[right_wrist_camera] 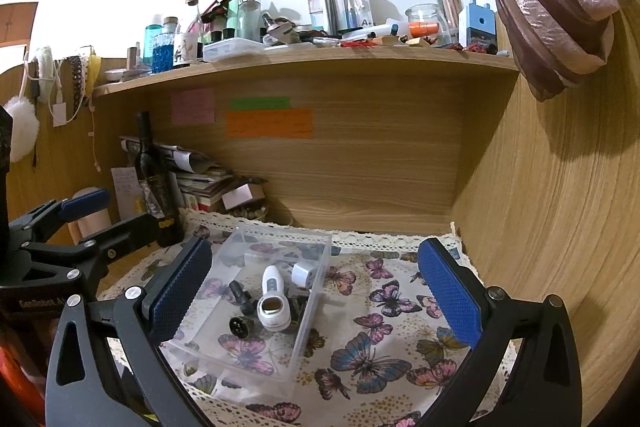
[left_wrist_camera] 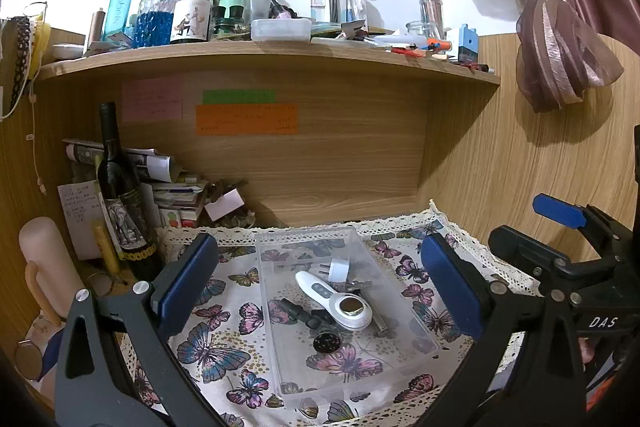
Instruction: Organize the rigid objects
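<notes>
A clear plastic box [left_wrist_camera: 276,311] [right_wrist_camera: 308,343] sits on the butterfly cloth [left_wrist_camera: 224,351] [right_wrist_camera: 380,343]. Inside lie a white handheld device [left_wrist_camera: 340,301] [right_wrist_camera: 272,301], a white plug adapter [left_wrist_camera: 340,269] [right_wrist_camera: 302,275], a black cylindrical part [left_wrist_camera: 296,313] [right_wrist_camera: 240,295], a round black connector [left_wrist_camera: 327,342] [right_wrist_camera: 239,325] and a metal cylinder [left_wrist_camera: 382,327]. My left gripper [left_wrist_camera: 320,287] is open and empty above the box. My right gripper [right_wrist_camera: 316,295] is open and empty, with the box under its left finger. Each gripper shows in the other's view, the right [left_wrist_camera: 568,247] and the left [right_wrist_camera: 80,223].
A dark wine bottle [left_wrist_camera: 120,187] [right_wrist_camera: 154,171], stacked papers [left_wrist_camera: 176,187] and a pale candle [left_wrist_camera: 48,267] stand at the left. A crowded wooden shelf [left_wrist_camera: 264,55] [right_wrist_camera: 304,61] hangs above. Wooden walls close the back and right; a pink curtain [left_wrist_camera: 560,39] hangs top right.
</notes>
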`<state>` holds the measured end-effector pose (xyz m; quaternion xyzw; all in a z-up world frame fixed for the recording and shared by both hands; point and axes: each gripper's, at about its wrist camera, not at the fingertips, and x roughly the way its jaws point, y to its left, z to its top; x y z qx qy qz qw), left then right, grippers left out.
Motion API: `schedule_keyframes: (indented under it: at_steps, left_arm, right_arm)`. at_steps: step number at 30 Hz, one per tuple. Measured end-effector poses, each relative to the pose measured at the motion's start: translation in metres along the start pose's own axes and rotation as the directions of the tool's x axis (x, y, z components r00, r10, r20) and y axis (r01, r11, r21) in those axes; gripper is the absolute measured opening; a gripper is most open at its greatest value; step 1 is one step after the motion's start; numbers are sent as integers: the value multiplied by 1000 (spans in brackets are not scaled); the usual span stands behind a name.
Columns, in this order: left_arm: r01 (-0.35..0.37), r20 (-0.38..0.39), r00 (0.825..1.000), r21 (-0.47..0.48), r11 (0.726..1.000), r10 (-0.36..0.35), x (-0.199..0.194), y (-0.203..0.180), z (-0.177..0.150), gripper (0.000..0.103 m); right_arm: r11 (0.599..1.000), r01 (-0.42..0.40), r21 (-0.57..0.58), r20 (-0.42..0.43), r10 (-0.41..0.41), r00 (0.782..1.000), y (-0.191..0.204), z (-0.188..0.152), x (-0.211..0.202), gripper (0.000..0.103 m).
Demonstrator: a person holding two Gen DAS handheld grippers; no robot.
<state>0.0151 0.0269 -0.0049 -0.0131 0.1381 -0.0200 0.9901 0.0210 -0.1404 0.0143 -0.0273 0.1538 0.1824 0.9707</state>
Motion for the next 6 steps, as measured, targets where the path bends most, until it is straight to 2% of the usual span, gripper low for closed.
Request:
schedule_keyframes:
  at_steps: [6]
  left_arm:
    - [13, -6, 1000, 4, 1000, -13, -1, -1, 0, 103]
  right_arm:
    - [1000, 6, 5, 2, -6, 1000, 0, 0, 0, 103]
